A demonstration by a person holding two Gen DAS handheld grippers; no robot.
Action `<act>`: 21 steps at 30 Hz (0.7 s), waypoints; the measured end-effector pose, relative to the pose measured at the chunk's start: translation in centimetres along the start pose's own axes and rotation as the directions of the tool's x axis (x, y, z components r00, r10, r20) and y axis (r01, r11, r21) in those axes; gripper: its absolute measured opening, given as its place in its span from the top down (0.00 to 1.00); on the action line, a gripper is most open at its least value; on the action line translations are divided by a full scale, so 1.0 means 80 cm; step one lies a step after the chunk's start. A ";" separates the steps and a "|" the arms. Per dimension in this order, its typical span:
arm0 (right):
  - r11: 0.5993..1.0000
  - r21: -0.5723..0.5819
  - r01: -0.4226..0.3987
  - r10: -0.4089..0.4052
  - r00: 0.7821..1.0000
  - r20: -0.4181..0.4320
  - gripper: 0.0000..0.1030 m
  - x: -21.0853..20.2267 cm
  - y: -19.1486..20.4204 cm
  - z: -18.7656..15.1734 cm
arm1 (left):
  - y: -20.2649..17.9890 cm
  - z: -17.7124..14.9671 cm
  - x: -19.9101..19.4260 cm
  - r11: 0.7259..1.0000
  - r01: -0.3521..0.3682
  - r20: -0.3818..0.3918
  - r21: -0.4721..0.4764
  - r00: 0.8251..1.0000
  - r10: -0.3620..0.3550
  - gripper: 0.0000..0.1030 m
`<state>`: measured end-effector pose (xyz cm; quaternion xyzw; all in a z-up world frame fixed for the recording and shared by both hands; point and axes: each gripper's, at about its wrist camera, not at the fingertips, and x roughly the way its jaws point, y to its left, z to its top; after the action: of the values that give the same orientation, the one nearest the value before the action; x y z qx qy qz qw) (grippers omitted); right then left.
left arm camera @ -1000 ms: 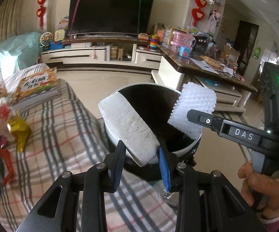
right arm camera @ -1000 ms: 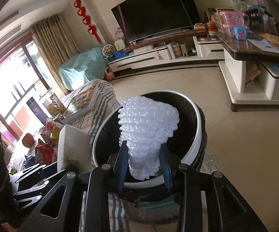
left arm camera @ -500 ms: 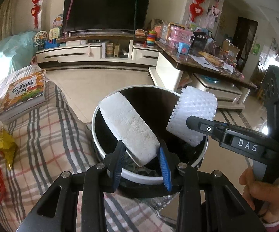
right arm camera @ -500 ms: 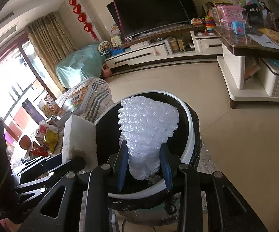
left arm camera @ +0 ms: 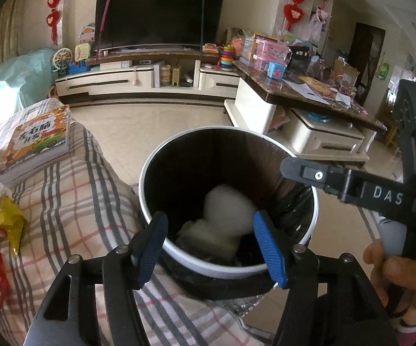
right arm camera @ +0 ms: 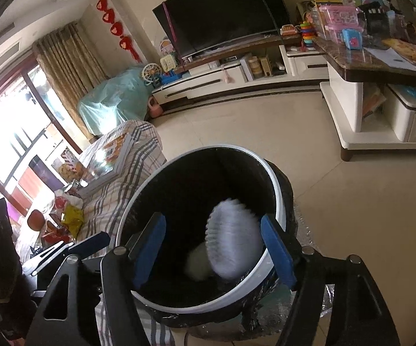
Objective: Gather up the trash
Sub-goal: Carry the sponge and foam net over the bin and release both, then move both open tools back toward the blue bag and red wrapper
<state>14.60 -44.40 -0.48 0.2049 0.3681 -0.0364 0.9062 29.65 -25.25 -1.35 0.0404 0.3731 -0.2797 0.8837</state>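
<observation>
My left gripper point(left arm camera: 211, 242) and right gripper point(right arm camera: 212, 252) are both opening, nothing clamped; the foam net point(right arm camera: 231, 245) and foam block point(left arm camera: 208, 239) lie straight below, inside the trash bin point(left arm camera: 150, 173).

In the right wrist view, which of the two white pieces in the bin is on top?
The ribbed foam net; the smooth foam piece lies partly under it.
</observation>
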 end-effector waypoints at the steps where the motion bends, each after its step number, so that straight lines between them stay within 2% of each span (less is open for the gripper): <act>1: 1.000 0.001 0.000 0.000 1.000 0.002 0.31 -0.001 0.001 0.000 | 0.002 -0.003 -0.003 1.000 -0.003 0.001 -0.006 1.000 0.003 0.38; 10: 1.000 0.014 -0.028 0.028 1.000 0.005 0.18 -0.010 0.020 -0.023 | 0.038 -0.057 -0.055 0.993 -0.041 0.036 -0.107 0.998 0.045 0.33; 21: 0.995 -0.012 -0.099 0.099 0.995 -0.010 0.15 -0.009 0.077 -0.058 | 0.075 -0.118 -0.121 0.974 -0.094 0.038 -0.205 0.994 0.104 0.33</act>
<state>12.37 -36.97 -0.87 0.2172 0.3621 0.0120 0.9064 21.28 -13.10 -2.38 -0.0382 0.3758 -0.1965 0.9048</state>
